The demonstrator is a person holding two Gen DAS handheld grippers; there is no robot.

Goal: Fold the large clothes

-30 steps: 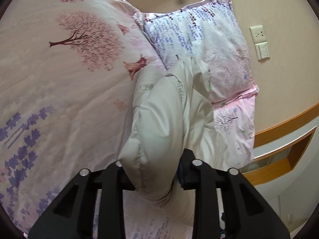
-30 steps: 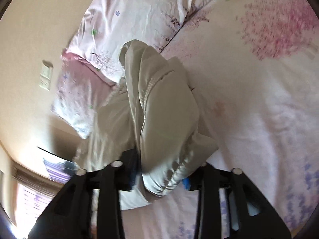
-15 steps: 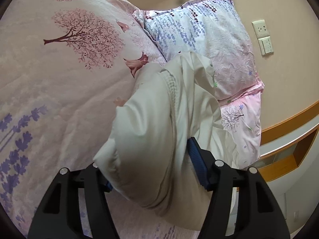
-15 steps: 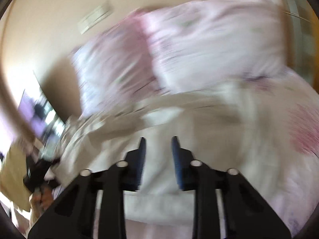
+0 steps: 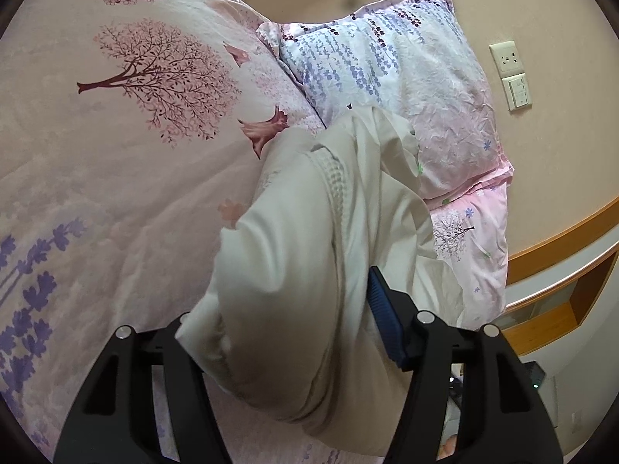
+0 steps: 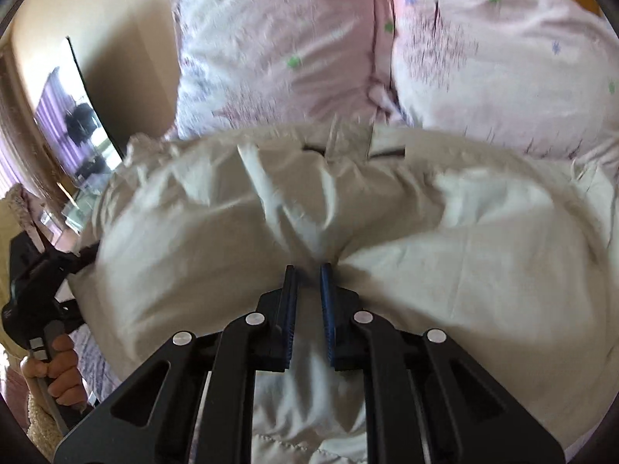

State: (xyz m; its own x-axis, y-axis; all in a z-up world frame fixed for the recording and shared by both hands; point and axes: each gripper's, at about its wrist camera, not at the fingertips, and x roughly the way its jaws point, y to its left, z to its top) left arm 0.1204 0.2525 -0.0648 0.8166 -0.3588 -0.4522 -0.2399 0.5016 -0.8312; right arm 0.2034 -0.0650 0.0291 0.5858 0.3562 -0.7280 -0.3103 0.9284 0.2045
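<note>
A cream padded garment point(image 5: 301, 255) lies bunched on the bed, reaching up to the pillows. My left gripper point(image 5: 278, 297) stands with its jaws wide and the garment's thick end bulging between them. The cloth hides its left finger, and the blue right pad point(image 5: 383, 321) sits beside the fabric without squeezing it. In the right wrist view the garment point(image 6: 232, 232) spreads across the frame. My right gripper point(image 6: 308, 270) is closing, its blue pads nearly together on a puckered fold of the cloth. A person's hand point(image 6: 58, 371) holds the left gripper's handle at the far left.
Two floral pillows point(image 5: 406, 77) point(image 6: 503, 58) lean against the beige wall behind the garment. The pink bedspread point(image 5: 116, 154) stretches off to the left. A wall socket point(image 5: 508, 58) and a wooden shelf point(image 5: 561, 309) are on the right. A dark screen point(image 6: 73, 116) stands beyond the bed.
The left jaws have widened off the bundle they were squeezing. The right gripper has swung and rolled from the garment's end to face across it, and its jaws have narrowed onto a fold.
</note>
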